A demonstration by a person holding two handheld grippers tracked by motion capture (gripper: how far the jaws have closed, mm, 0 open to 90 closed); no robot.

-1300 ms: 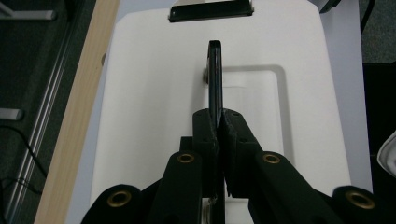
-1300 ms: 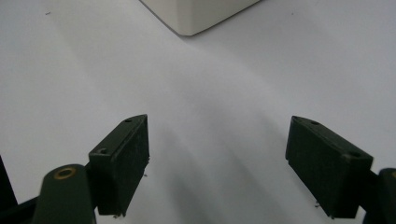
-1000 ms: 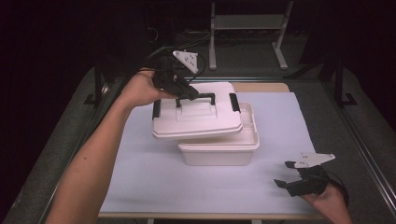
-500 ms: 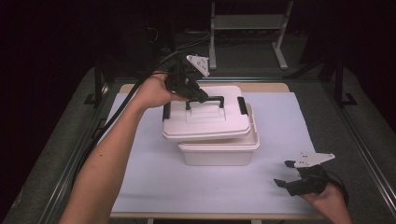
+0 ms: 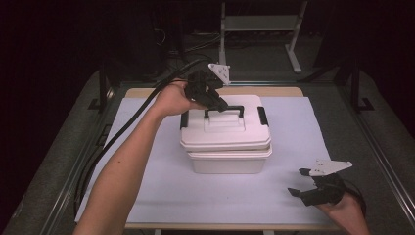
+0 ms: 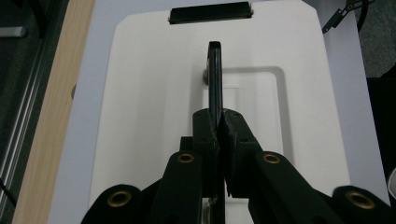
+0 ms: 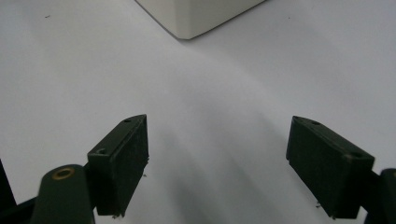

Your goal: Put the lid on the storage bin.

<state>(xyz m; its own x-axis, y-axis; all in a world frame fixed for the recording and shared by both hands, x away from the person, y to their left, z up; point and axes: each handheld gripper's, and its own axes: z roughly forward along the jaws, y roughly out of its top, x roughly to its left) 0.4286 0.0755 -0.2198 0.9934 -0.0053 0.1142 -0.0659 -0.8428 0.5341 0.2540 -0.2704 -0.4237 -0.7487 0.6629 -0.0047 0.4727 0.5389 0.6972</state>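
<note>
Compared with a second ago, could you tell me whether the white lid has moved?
Yes. The lid, held by its handle in the left hand-held gripper, has shifted right and down, now squarely over the box.

Parted jaws above white sheet (image 7: pixel 210 107)

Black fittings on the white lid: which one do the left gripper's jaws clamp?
The upright carry handle at the lid's centre, pinched by the left gripper; the two end latches stay untouched.
</note>
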